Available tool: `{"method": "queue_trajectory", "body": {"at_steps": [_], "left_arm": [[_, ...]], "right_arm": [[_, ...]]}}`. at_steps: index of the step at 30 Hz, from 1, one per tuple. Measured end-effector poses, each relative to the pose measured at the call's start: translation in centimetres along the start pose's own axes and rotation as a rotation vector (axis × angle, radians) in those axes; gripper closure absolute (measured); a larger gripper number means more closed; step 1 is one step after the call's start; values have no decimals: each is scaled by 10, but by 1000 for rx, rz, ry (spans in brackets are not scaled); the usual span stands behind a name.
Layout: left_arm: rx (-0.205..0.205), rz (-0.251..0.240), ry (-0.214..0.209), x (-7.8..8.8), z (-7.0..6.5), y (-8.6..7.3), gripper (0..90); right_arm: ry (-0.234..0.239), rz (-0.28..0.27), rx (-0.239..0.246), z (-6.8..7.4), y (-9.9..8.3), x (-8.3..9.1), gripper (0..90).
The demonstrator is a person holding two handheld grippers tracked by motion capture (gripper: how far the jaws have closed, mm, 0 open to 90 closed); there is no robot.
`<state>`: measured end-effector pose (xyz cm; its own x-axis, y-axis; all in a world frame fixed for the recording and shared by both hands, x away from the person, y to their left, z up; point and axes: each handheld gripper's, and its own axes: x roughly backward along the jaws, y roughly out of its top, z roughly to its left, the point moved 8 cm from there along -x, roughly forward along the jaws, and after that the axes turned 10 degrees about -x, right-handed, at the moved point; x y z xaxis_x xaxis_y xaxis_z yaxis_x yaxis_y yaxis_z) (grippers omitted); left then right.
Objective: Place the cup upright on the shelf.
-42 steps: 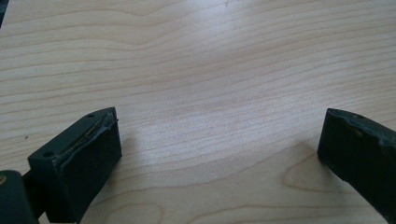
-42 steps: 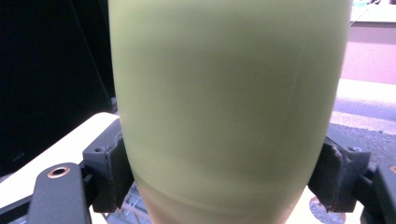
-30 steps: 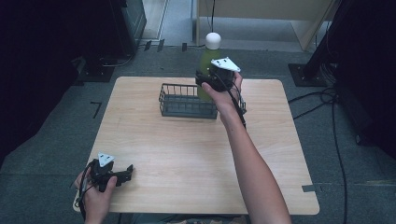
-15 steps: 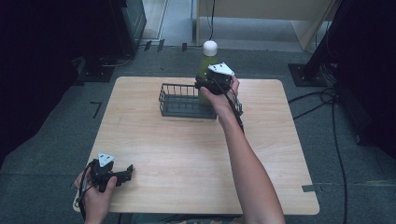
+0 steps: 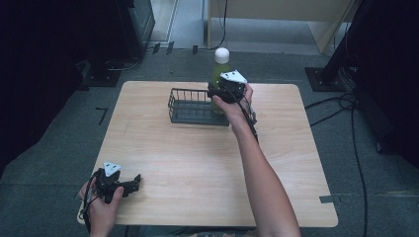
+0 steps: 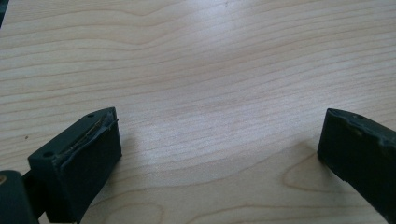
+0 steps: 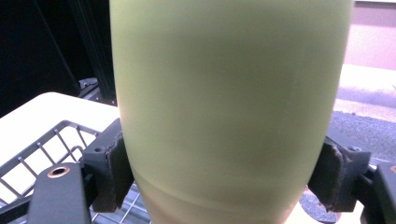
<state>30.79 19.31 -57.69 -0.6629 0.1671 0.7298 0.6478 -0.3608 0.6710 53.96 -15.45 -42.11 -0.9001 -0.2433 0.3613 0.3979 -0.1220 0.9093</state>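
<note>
Right gripper [image 5: 216, 92]: clamped on the pale green plastic bottle with white cap [image 5: 221, 69], upright at the dark wire basket's [image 5: 190, 106] three o'clock end.
Right gripper view: both pads press the bottle's sides.
Left gripper [image 5: 133, 181]: jaws apart, at seven o'clock on the light wooden table [image 5: 197, 163].
Left gripper view: bare wood grain between jaws.

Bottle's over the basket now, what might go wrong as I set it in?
1. The bottle is tall and the basket is shallow, so it may tip once released.
2. It hangs at the basket's right end; its base could catch the wire rim.
3. The right claw grips the smooth body low, so the bottle might slip.
</note>
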Motion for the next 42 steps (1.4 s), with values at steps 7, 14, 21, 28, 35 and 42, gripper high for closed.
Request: {"method": "queue_trajectory", "body": {"at_steps": [7,14,21,28,35,42], "left_arm": [[0,0,0,0,0,0,0],[0,1,0,0,0,0,0],[0,0,0,0,0,0,0],[0,0,0,0,0,0,0],[0,0,0,0,0,0,0],[0,0,0,0,0,0,0]], "right_arm": [[9,3,-15,-2,-3,0,205],[21,23,-46,-4,-2,2,188],[32,31,-38,-3,1,6,158],[28,14,6,-1,2,9,207],[29,18,2,-1,2,9,205],[36,29,-9,-1,2,10,184]]}}
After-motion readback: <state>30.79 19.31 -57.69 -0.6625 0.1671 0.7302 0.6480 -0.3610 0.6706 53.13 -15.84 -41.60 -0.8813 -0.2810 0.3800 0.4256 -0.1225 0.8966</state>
